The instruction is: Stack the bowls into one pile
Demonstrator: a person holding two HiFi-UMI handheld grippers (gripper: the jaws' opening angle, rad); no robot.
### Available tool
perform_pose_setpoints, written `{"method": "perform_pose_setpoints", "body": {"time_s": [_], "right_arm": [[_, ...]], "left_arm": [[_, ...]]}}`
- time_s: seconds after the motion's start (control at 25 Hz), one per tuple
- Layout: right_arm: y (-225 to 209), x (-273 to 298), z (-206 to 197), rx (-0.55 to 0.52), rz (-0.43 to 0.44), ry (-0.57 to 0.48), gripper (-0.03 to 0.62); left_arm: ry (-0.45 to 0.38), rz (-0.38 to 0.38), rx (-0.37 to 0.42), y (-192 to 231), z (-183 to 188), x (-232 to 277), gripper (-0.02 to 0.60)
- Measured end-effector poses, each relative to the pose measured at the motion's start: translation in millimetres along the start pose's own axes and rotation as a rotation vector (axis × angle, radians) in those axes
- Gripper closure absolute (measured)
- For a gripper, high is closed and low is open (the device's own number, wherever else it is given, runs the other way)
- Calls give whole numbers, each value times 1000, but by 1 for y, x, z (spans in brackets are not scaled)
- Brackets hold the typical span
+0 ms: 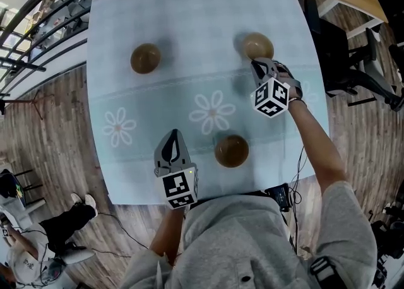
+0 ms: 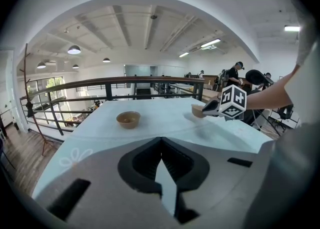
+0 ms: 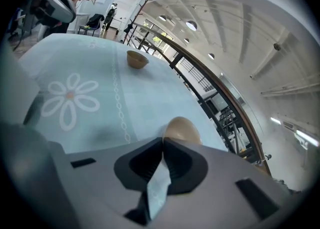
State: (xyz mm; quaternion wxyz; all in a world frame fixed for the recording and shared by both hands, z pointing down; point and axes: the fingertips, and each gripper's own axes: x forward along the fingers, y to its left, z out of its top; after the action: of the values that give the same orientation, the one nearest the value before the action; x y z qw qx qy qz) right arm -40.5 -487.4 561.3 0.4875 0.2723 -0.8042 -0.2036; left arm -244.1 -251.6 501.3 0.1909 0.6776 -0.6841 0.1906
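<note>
Stands over a counter [image 1: 189, 4] draped in pale blue flowered cloth, a gripper in each hand. Pinches the near rim of the far-right bowl [image 1: 258, 46] with the right gripper [image 1: 256, 63], jaws clenched on it, arm stretched out over the cloth. In the right gripper view, bulges tan and rounded just beyond the closed tips; in the left gripper view, sits at that gripper's tip with a soft shadow on the cloth below. Holds the left gripper [image 1: 172, 135] low at the near edge, jaws pressed together on nothing, pointing up the counter. Leaves the near bowl [image 1: 231, 150] just to the right of that gripper, upright and untouched, and the far-left bowl [image 1: 145, 58] well apart, ahead of it and slightly left.
</note>
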Motion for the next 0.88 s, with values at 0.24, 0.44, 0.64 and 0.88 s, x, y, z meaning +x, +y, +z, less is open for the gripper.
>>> {"method": "perform_pose_setpoints", "body": {"time_s": [0.24, 0.44, 0.64, 0.88], "right_arm": [[16, -34, 6, -23, 0, -45, 565], [24, -65, 6, -24, 0, -79, 565], [46, -97, 5, -42, 17, -109, 565], [79, -130, 6, -63, 47, -152, 565]], "left_arm": [[-45, 23, 18, -6, 8, -25, 563], [-68, 48, 33, -14, 8, -48, 563], [-87, 77, 24, -22, 2, -78, 563], [-108, 111, 30, -36, -7, -114, 563]]}}
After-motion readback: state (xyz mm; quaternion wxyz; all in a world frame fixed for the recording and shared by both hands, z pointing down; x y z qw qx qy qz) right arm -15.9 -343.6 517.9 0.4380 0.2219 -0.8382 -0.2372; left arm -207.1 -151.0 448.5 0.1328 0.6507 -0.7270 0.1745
